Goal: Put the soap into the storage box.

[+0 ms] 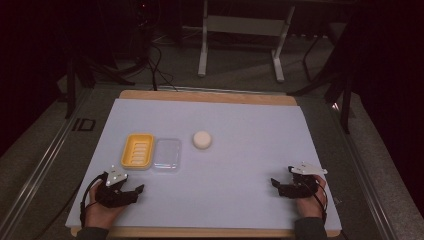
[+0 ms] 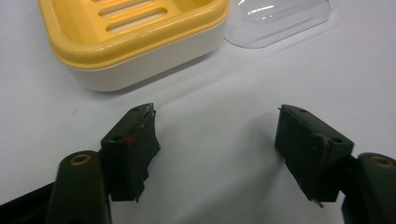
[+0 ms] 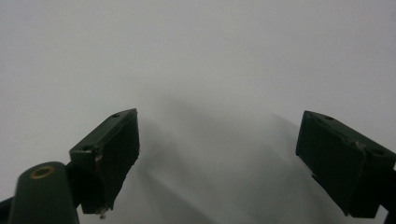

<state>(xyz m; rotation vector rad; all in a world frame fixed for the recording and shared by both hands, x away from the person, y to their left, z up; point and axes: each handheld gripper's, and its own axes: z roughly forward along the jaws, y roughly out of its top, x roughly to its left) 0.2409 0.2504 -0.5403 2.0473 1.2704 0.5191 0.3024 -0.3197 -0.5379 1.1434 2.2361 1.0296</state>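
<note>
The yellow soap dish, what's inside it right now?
Nothing sits in the soap dish; its slotted yellow tray shows bare. Whatever lies beneath that tray is hidden. The soap rests apart on the table.

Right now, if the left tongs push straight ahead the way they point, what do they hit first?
Probably the yellow slotted soap dish on its white base, slightly left of the line of the open, empty left tongs. The clear plastic lid lies farther right. Depth is uncertain.

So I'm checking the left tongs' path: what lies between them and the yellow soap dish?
Nothing: bare white mat separates the open left tongs from the yellow soap dish, per the left gripper view.
</note>
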